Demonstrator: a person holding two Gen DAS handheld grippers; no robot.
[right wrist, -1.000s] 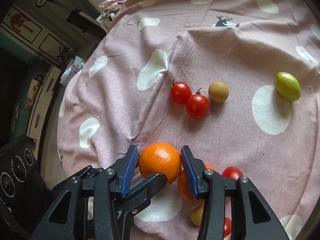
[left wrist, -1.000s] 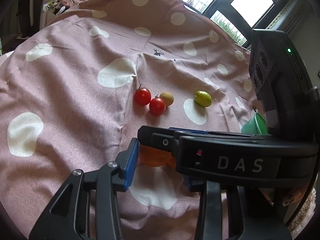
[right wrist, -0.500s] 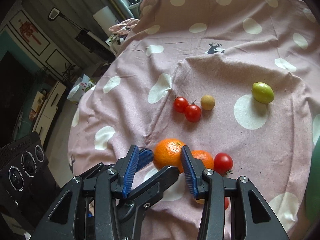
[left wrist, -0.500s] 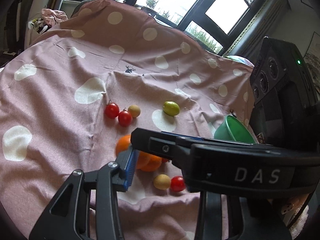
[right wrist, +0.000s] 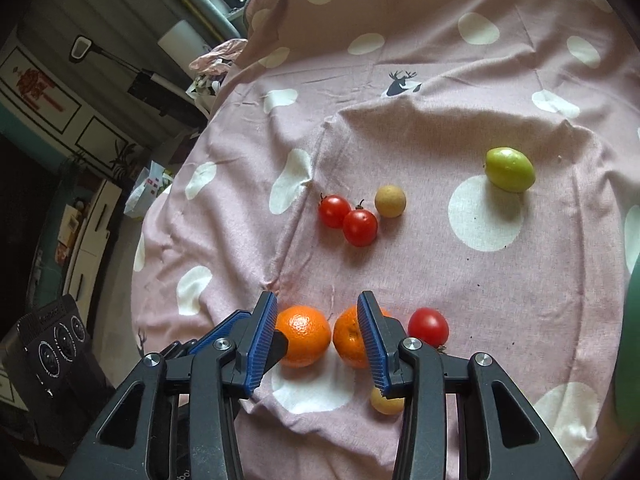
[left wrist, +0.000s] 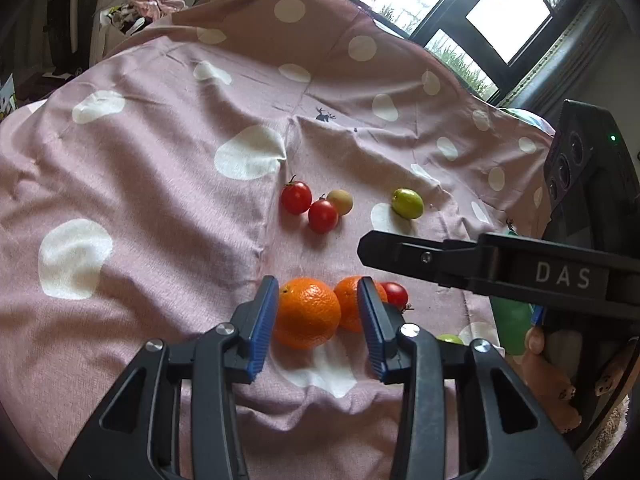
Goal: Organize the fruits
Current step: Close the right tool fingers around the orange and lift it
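Since a second ago the round orange fruit (left wrist: 306,317) has left the right gripper (right wrist: 318,334), now opening and empty. It lies on the pink spotted cloth (left wrist: 160,184) between the opening left gripper (left wrist: 318,322) pads, unpressed. "DAS" marks the right gripper's side.

Left tongs (left wrist: 318,320) opening, right tongs (right wrist: 318,334) opening, both seemingly empty

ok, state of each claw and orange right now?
left claw, opening, large round orange between its pads, not clamped
right claw, opening, empty, raised above pink spotted cloth
large round orange, resting on the cloth
smaller orange, resting on the cloth beside it
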